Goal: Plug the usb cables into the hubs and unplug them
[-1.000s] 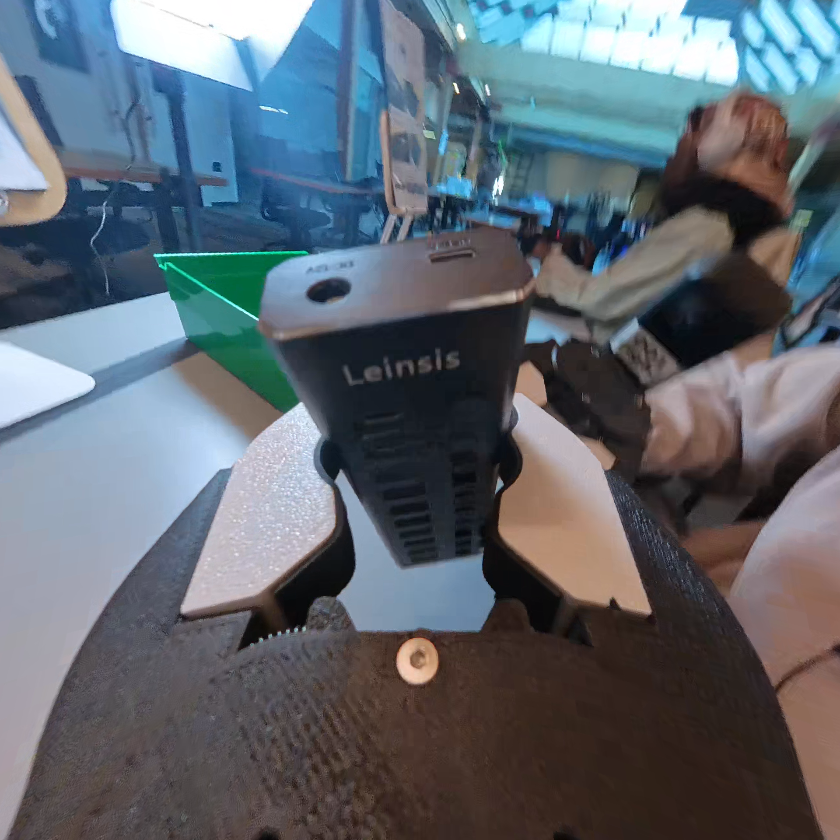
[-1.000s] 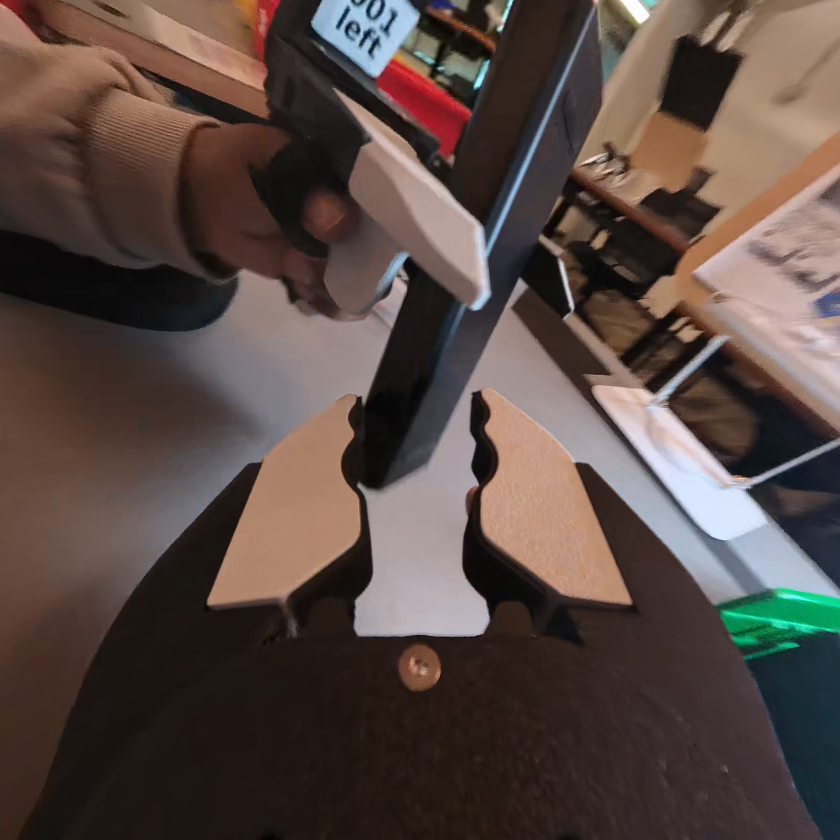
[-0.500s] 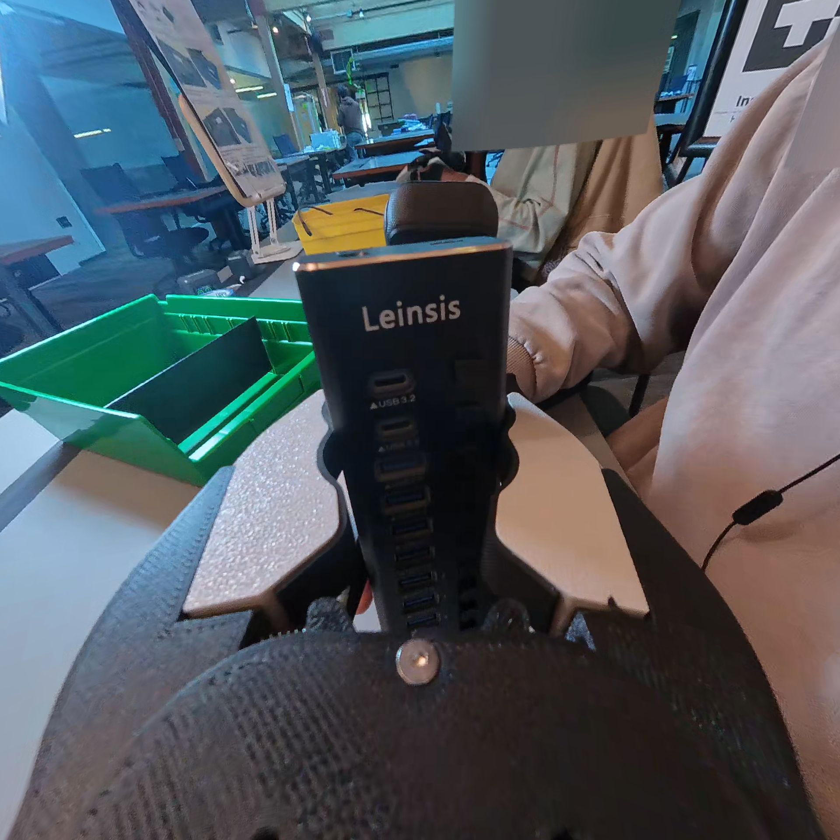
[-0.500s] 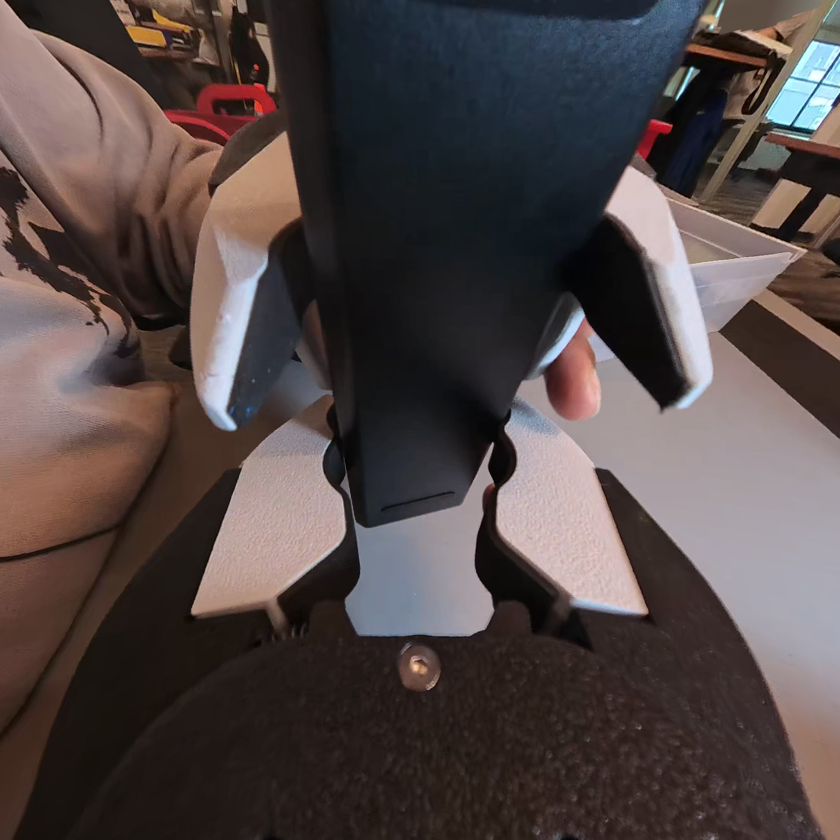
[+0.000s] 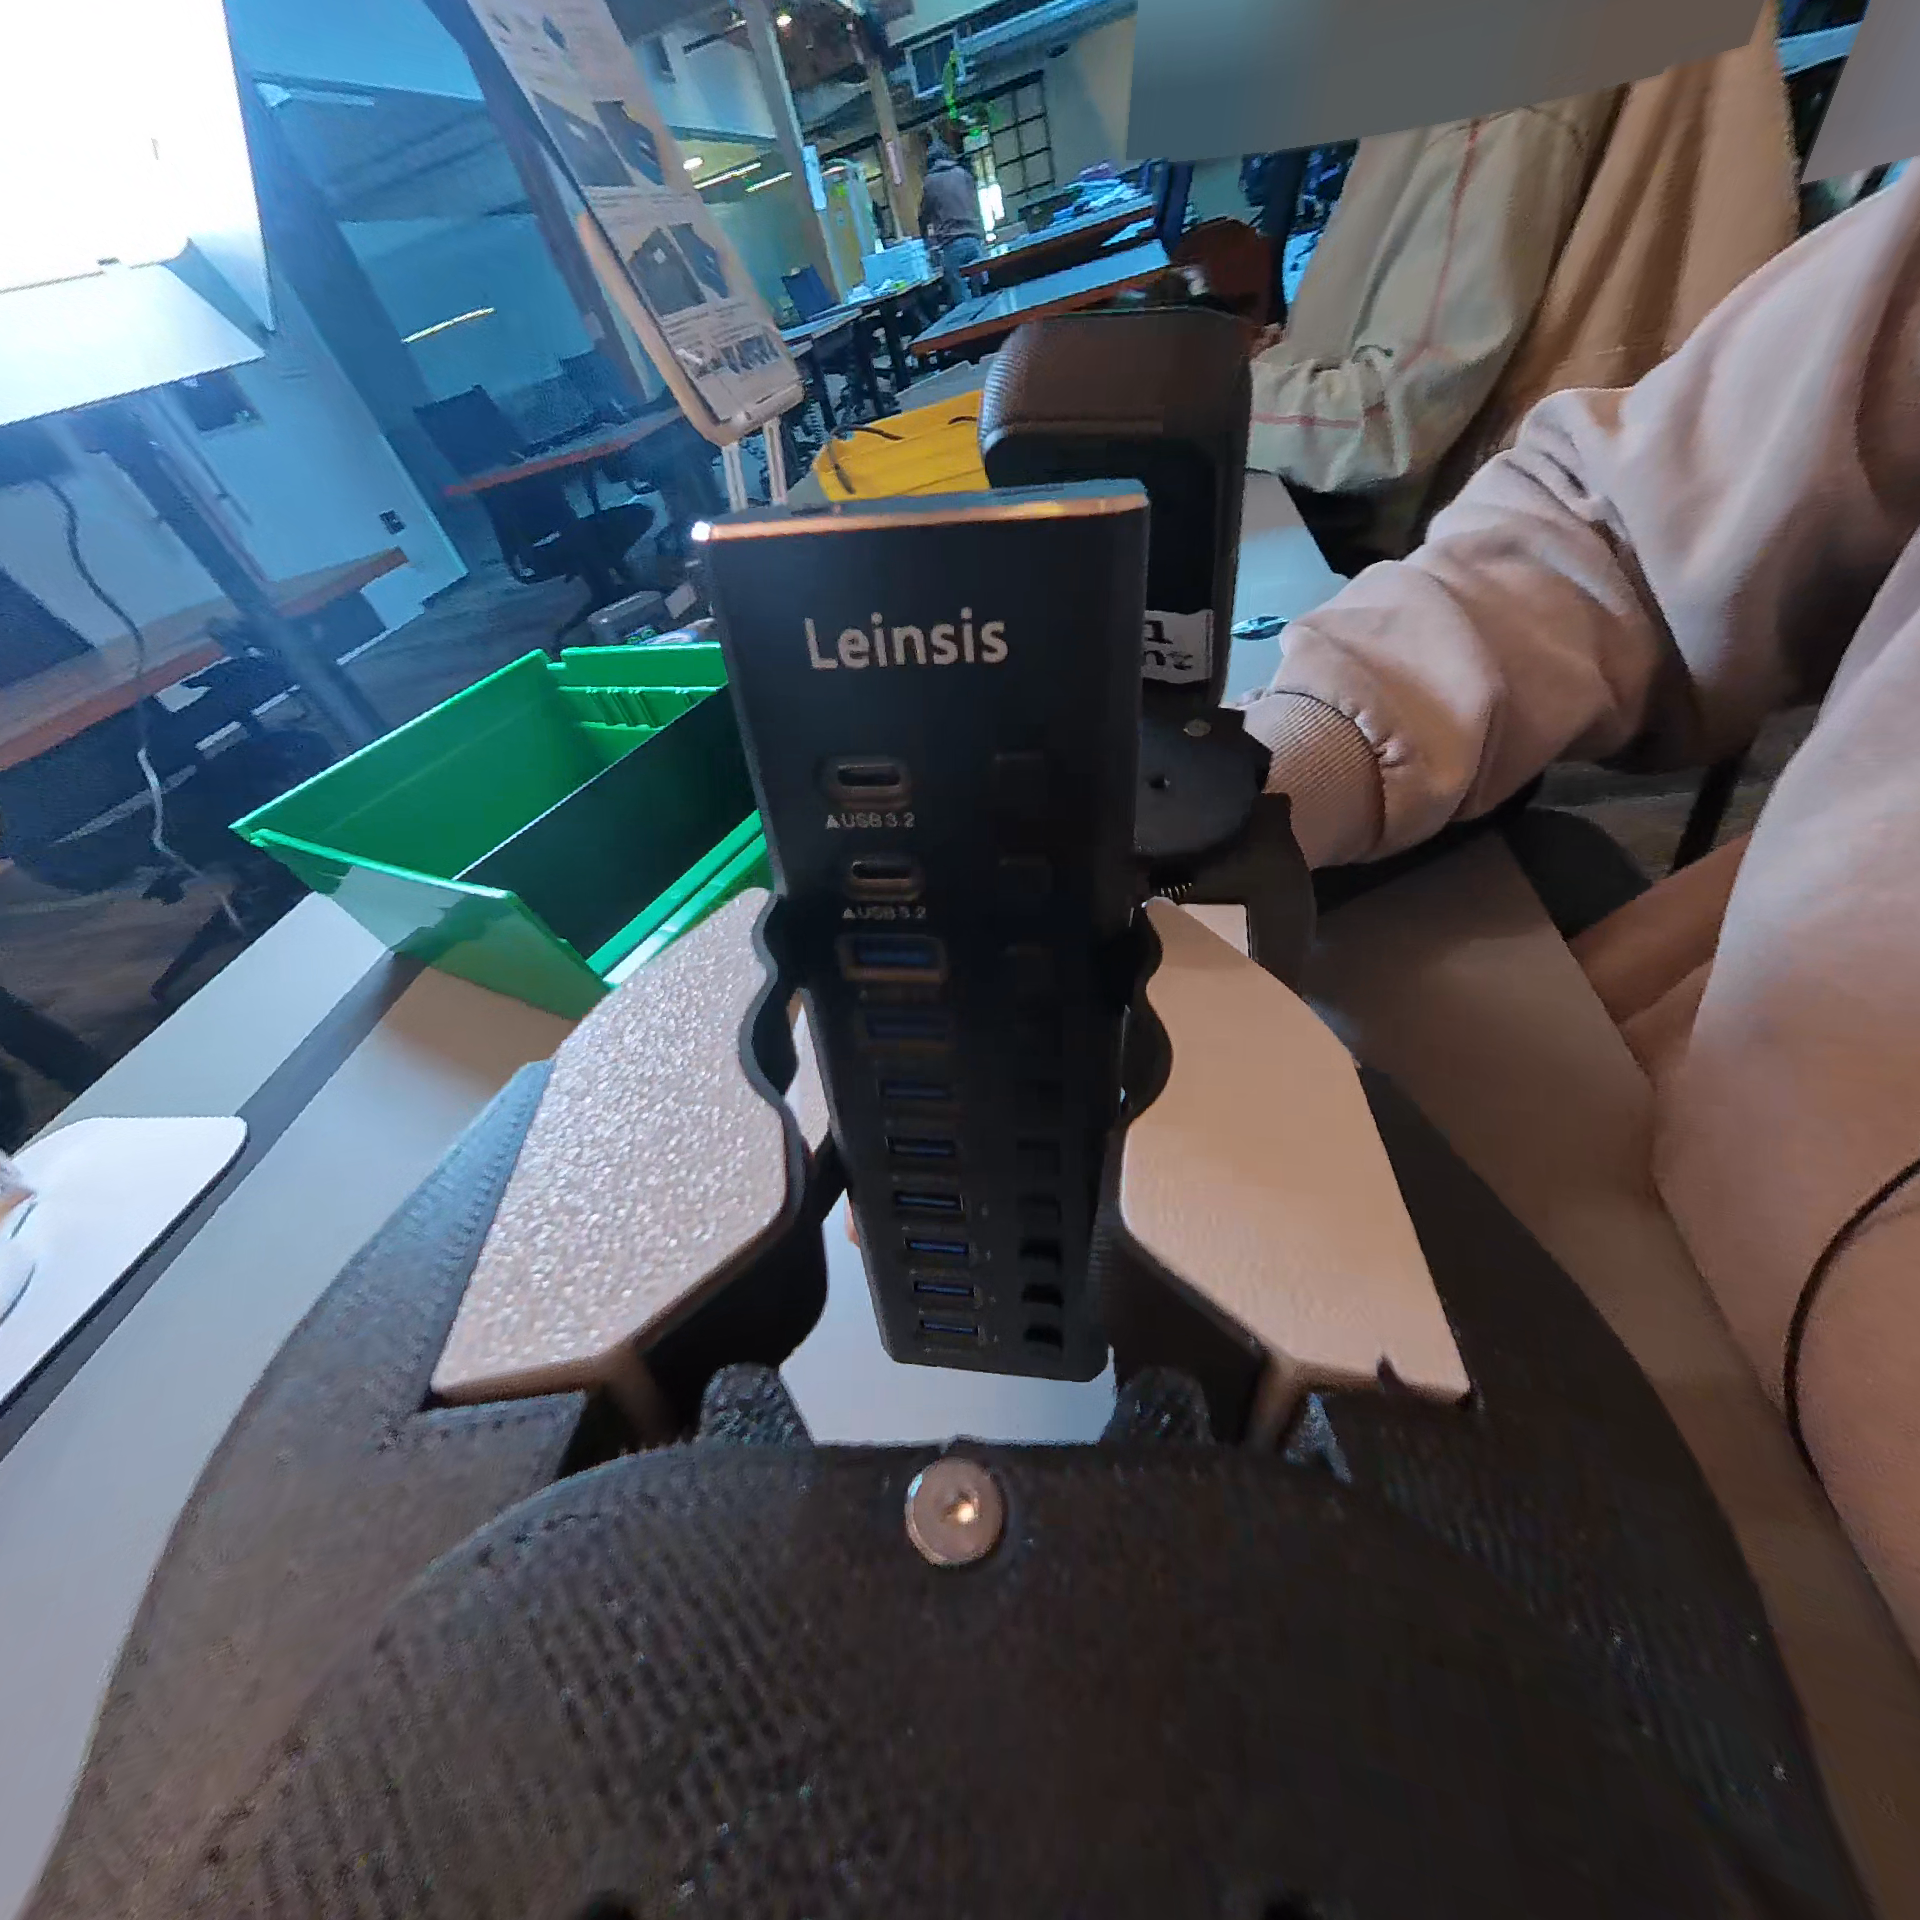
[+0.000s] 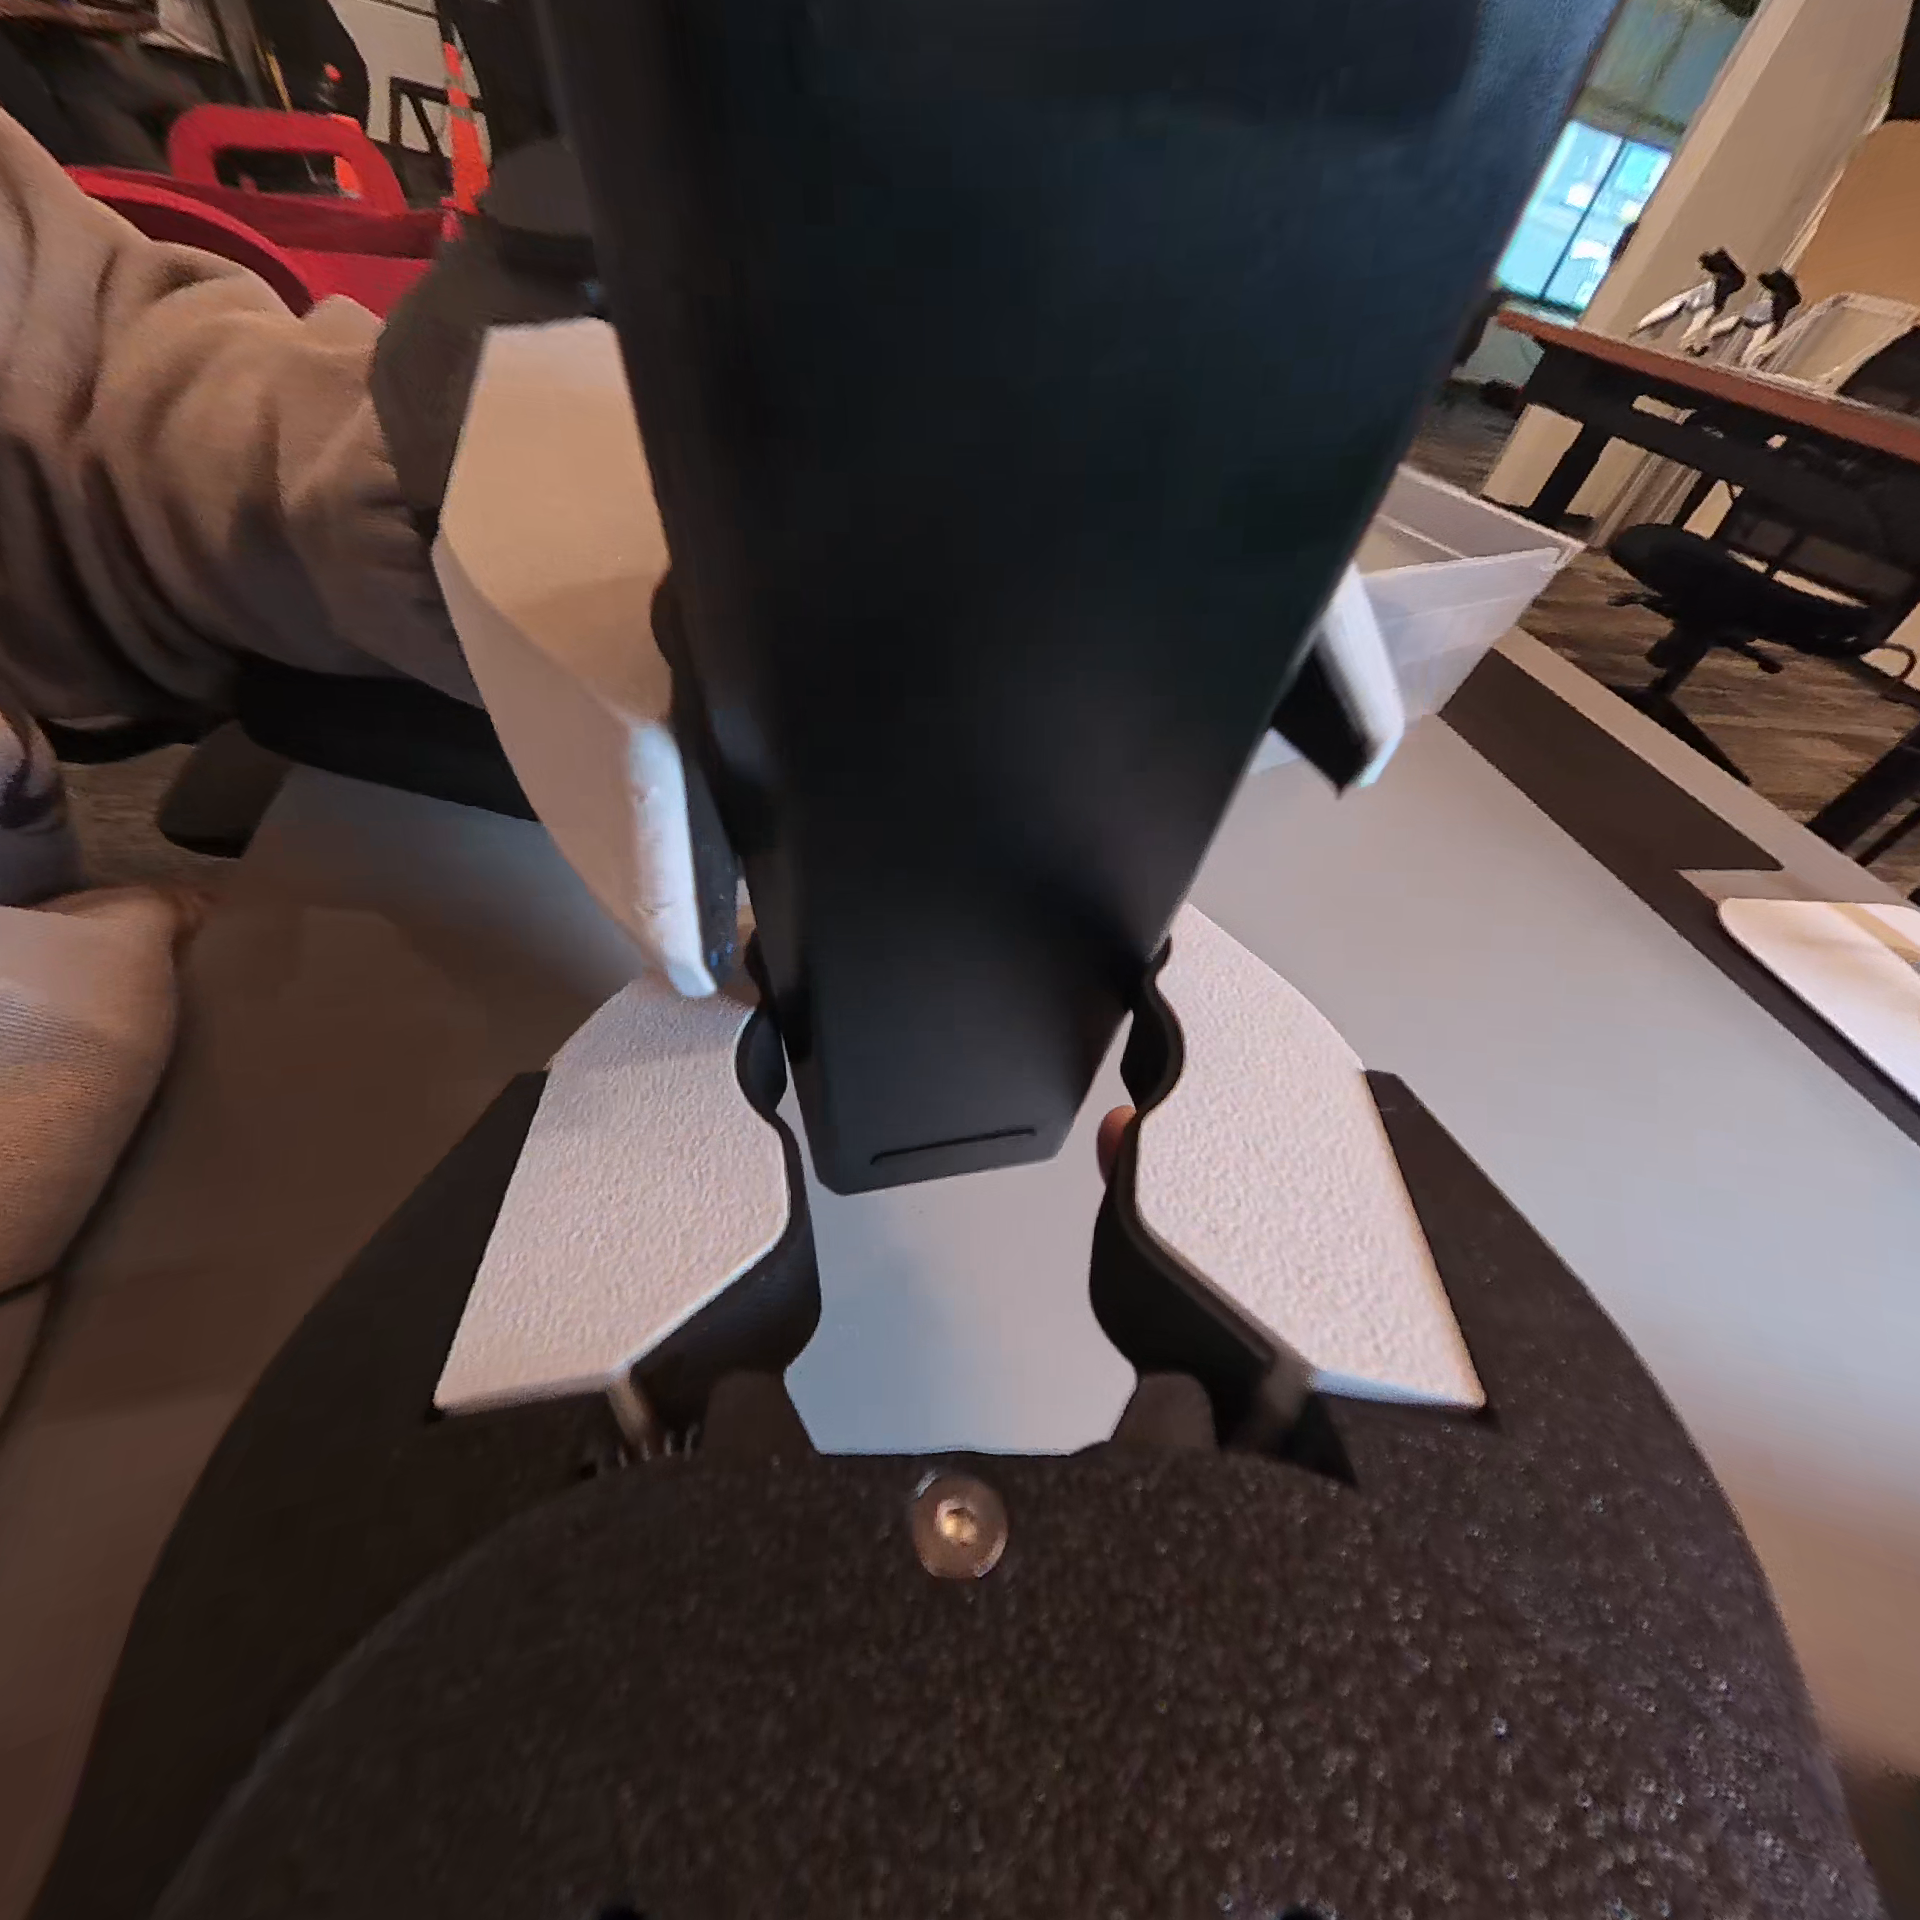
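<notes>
The left gripper (image 5: 961, 1049), with textured grey fingers (image 5: 644, 1174) on a black knurled body, is clenched on a long black rectangular USB hub (image 5: 940, 935), its fingers pressed against the hub's two long sides. The hub stands nearly upright above the grey table (image 5: 208, 1309), port face toward the left wrist camera, showing a column of two oval ports above a row of blue-tongued ports. No cable is plugged into any visible port.

The right gripper (image 6: 956, 1049) grips the same hub (image 6: 997, 520) from its plain back face; its white fingers (image 6: 644, 1195) pinch the narrow lower end on both sides. The left gripper's fingers (image 6: 582, 665) clamp the hub higher up, just above the right one's tips.

Behind the hub in the left wrist view, a green plastic bin (image 5: 457, 831) with a black divider sits near the table's far edge. A person's beige sleeve (image 5: 1507, 623) reaches in from the right side. A white flat pad (image 5: 94, 1216) lies at the left edge.
</notes>
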A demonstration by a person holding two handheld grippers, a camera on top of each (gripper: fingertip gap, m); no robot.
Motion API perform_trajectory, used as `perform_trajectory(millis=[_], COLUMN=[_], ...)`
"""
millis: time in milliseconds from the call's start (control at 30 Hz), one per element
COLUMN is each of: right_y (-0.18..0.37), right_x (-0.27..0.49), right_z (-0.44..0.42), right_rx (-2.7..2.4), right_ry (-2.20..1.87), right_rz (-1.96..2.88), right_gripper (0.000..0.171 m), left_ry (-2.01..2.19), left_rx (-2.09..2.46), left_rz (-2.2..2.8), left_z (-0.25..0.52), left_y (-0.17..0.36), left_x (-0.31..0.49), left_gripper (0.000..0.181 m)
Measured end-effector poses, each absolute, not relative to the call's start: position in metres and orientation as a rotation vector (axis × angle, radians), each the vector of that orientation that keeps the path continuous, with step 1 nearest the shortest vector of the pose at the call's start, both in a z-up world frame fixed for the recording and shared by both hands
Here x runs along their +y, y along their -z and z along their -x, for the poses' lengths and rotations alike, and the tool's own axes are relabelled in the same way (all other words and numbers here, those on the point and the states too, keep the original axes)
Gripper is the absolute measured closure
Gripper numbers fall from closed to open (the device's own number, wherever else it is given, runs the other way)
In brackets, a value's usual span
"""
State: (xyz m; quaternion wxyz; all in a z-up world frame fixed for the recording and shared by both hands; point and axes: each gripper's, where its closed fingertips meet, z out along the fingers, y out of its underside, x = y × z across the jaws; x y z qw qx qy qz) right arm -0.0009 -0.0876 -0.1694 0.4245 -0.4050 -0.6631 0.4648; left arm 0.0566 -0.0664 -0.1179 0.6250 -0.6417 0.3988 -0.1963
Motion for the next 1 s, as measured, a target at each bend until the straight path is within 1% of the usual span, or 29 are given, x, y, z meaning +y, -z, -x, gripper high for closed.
perform_trajectory(millis=[200, 467, 633, 667, 767, 833, 900, 1000], right_y=[0.17, 0.171, 0.167, 0.164, 0.153, 0.15, 0.143, 0.133], right_x=[-0.094, -0.096, -0.091, -0.087, -0.072, -0.063, -0.058, -0.049], right_z=[-0.003, -0.005, -0.009, -0.01, -0.015, -0.021, -0.026, -0.032], right_rx=[-1.685, -1.714, -1.673, -1.65, -1.571, -1.556, -1.511, -1.451], right_ry=[-1.121, -1.149, -1.274, -1.297, -1.358, -1.339, -1.382, -1.419], right_rz=[0.945, 0.951, 1.037, 1.054, 1.098, 1.096, 1.108, 1.115], right_gripper=[0.102, 0.105, 0.105, 0.106, 0.108, 0.108, 0.108, 0.108], left_ry=[0.483, 0.48, 0.502, 0.481, 0.395, 0.332, 0.314, 0.197], left_rx=[0.956, 0.949, 0.884, 0.873, 0.799, 0.693, 0.591, 0.44], left_rz=[1.427, 1.404, 1.431, 1.423, 1.403, 1.393, 1.39, 1.493], left_z=[-0.068, -0.07, -0.057, -0.051, -0.02, 0.014, 0.05, 0.111], left_y=[0.121, 0.119, 0.115, 0.111, 0.089, 0.07, 0.056, 0.056], left_x=[-0.073, -0.074, -0.069, -0.068, -0.064, -0.06, -0.061, -0.059], left_gripper=[0.119, 0.119, 0.118, 0.119, 0.114, 0.123, 0.126, 0.127])
